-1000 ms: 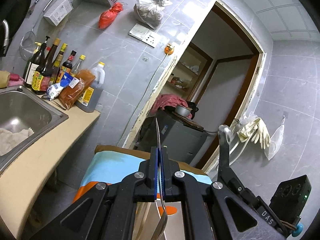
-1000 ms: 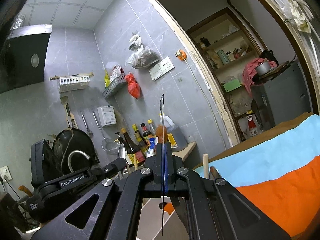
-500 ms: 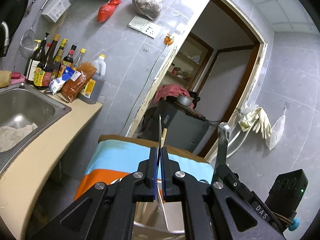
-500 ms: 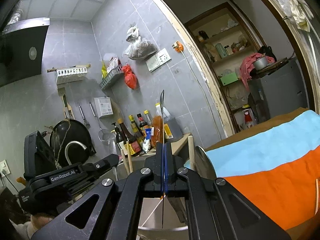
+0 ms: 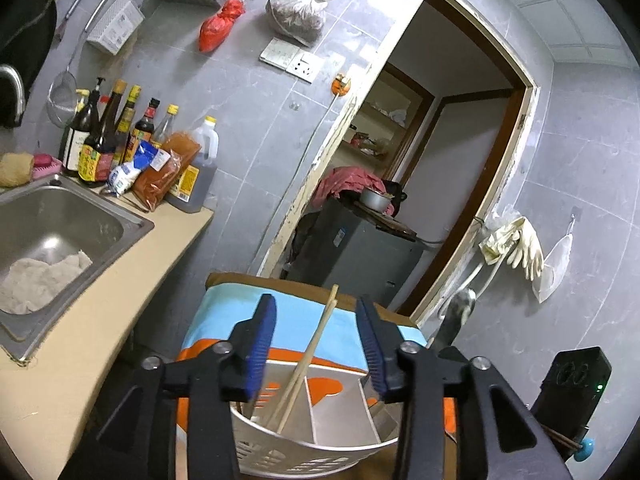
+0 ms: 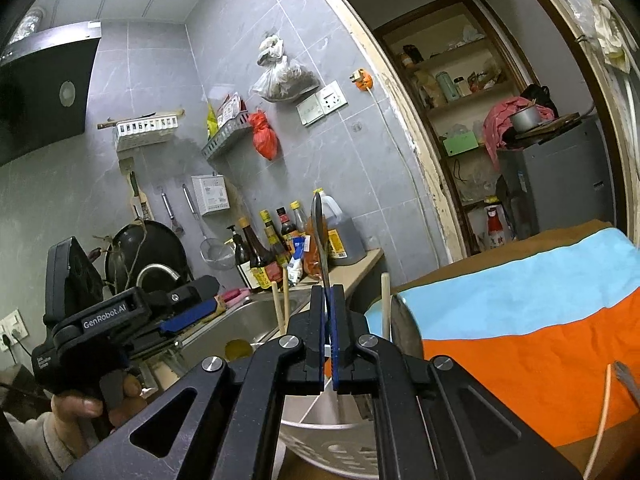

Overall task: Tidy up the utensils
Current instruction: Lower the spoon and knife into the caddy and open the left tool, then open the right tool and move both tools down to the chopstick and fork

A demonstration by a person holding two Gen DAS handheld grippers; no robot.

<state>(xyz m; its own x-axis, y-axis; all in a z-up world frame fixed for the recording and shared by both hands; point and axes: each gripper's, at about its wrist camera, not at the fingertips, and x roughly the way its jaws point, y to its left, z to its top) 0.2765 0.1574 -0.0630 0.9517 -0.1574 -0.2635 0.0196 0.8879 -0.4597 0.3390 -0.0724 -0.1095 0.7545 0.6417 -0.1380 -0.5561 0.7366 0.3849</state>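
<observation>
My left gripper [image 5: 316, 340] is open and empty above a white slotted utensil holder [image 5: 308, 452] with compartments. Wooden chopsticks [image 5: 312, 356] lean in its left compartment. My right gripper [image 6: 329, 340] is shut on a metal spoon [image 6: 320, 236], held edge-on and upright above the same holder [image 6: 340, 444]. The spoon's bowl [image 5: 460, 308] also shows at the right of the left wrist view. The left gripper [image 6: 188, 312] appears at the left of the right wrist view, held by a hand.
The holder stands on a blue and orange cloth [image 6: 540, 320] over a table. A steel sink [image 5: 52, 232] and a counter with sauce bottles [image 5: 104, 140] lie to the left. A chopstick [image 6: 600, 420] and a metal utensil tip [image 6: 628, 380] lie on the cloth.
My left gripper has opened and let go of the thin metal utensil it held; that utensil is out of sight. Both grippers have come lower over the holder.
</observation>
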